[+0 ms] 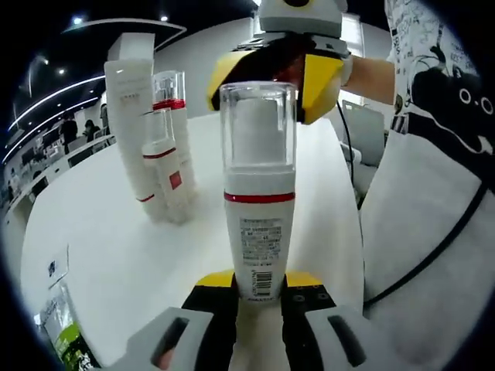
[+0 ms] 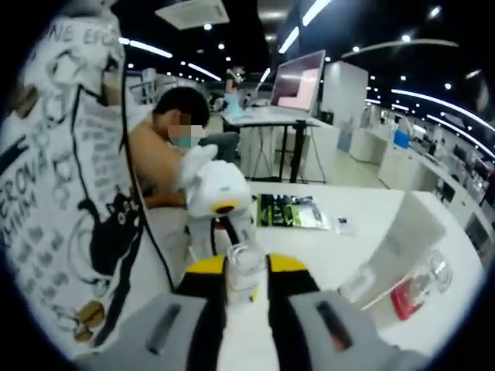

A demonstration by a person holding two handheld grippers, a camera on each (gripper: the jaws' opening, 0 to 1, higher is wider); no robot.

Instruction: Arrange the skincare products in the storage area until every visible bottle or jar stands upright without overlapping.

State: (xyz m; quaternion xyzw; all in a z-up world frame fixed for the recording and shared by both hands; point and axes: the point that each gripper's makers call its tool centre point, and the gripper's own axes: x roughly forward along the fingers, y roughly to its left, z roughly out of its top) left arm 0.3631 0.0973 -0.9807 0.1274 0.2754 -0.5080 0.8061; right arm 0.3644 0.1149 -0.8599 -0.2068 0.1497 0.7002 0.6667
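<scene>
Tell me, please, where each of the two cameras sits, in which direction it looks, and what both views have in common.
Left gripper view: rides on the left gripper, facing the pump bottle its jaws hold; the right gripper and a printed shirt show behind.
Right gripper view: rides on the right gripper, jaws at the bottle's clear cap, facing the left gripper.
Shared: that bottle, white table, both grippers.

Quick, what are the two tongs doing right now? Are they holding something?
Left tongs: shut on the bottom of the pump bottle.
Right tongs: shut on the same bottle's clear cap.
</scene>
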